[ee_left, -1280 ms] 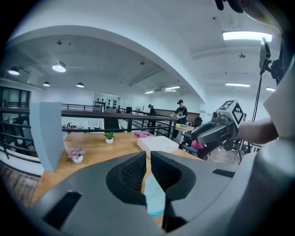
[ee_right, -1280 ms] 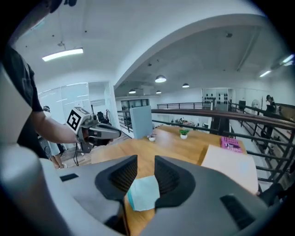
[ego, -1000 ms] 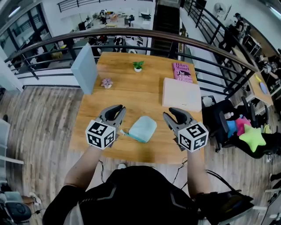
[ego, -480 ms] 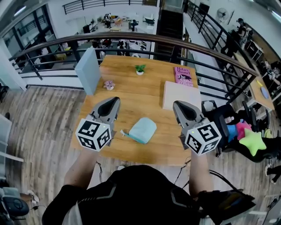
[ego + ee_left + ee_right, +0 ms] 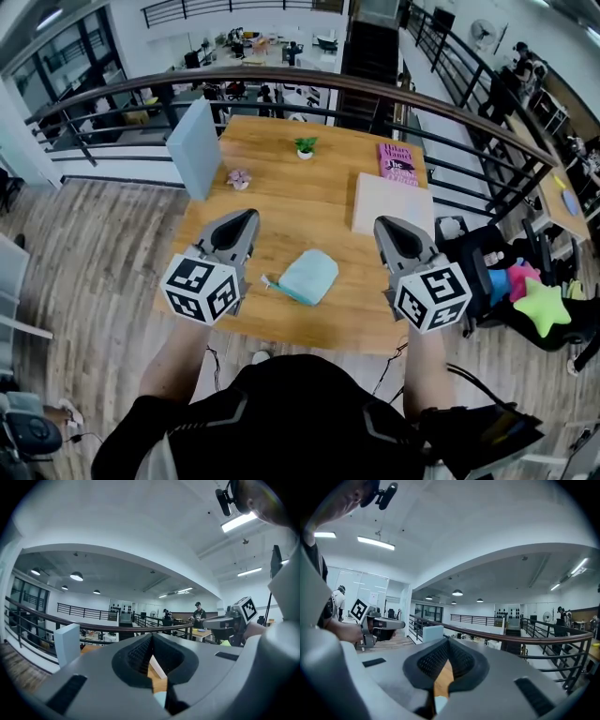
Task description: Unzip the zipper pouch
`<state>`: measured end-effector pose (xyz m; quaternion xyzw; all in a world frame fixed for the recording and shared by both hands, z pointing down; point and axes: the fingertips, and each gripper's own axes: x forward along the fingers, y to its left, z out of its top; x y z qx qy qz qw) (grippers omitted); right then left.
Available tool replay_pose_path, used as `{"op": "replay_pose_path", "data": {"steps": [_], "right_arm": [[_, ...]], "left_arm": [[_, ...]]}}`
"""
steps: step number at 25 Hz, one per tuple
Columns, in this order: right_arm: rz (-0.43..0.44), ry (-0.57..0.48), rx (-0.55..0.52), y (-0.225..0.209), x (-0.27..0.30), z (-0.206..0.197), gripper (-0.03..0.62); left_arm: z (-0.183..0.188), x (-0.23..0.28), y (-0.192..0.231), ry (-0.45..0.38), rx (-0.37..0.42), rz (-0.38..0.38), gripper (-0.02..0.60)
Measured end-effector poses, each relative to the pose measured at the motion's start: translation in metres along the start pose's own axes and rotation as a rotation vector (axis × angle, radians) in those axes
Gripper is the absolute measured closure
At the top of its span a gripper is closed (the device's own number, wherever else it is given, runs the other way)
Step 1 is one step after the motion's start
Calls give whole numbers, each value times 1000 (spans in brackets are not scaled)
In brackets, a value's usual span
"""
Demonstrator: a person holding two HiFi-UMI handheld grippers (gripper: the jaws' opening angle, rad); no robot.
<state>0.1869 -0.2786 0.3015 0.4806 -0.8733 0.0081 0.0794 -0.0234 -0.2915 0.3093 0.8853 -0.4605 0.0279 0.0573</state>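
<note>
Left gripper [image 5: 151,639] jaws together, empty, railing [image 5: 93,628] beyond

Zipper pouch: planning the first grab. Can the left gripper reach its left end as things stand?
Probably yes: the left gripper hovers beside the zipper pouch, only bare table between them; its shut fingers must open first.

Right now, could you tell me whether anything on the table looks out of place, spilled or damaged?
Nothing stands out: the zipper pouch lies flat, merely angled to the table edge, nothing spilled. The left gripper and right gripper are shut, empty, either side.
</note>
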Motion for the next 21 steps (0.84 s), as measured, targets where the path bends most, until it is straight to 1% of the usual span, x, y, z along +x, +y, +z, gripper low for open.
{"op": "replay_pose_path", "data": {"steps": [6,15,21], "right_arm": [[-5,0,-15,1,1,2,586],[-7,-6,-9,1,0,5,586],[-6,3,-11,3,0,2,585]], "left_arm": [[-1,-2,2,-3,-3,17,552],[-1,-4,-3,4,15,24,552],[4,-7,-4,-13,-23,19,552]]}}
